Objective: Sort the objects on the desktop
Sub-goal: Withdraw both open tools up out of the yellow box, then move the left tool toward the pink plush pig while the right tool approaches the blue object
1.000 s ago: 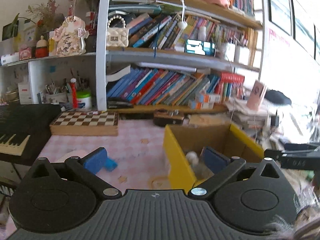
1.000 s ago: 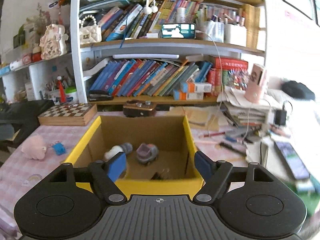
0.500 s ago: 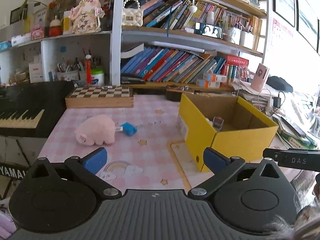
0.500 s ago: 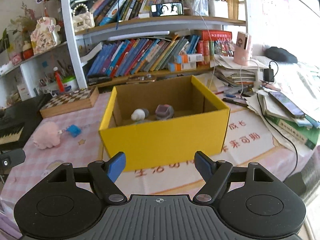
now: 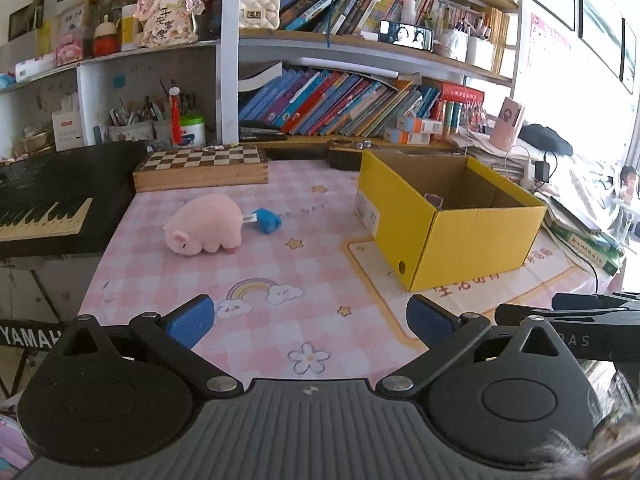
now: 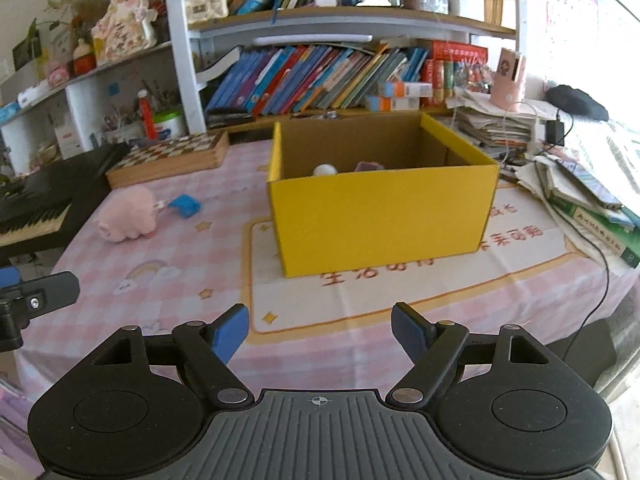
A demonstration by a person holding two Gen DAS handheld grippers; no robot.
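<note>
Fingers (image 5: 191, 320) of my left gripper (image 5: 310, 318) stand spread with nothing between them, over the bare pink checked cloth at the near edge of the desk (image 5: 280, 276). Fingers (image 6: 230, 328) of my right gripper (image 6: 320, 330) are also spread and opening at this moment, nothing between them, above the cloth in front of the box.

Items noted, largest first:

Bookshelf (image 5: 360, 92), along the back at 12 o'clock, packed with leaning books.

Keyboard (image 5: 48, 200), black, at 9 o'clock off the desk's left edge in the left wrist view.

Yellow cardboard box (image 6: 380, 208), open-topped, upright on the desk at 12 o'clock in the right wrist view and at 2 o'clock in the left. Inside I see a white rounded item (image 6: 325, 170) and a purple item (image 6: 370, 166), side by side near the front wall; what they are I cannot tell.

Chessboard box (image 5: 202, 166), wooden, at 11 o'clock by the back edge of the desk.

Pink plush pig (image 5: 204, 224), lying on the cloth at 11 o'clock, well apart from the box.

Blue small object (image 5: 266, 220), just beside the pig on its right, joined by a short tag; whether it touches the plush I cannot tell.
</note>
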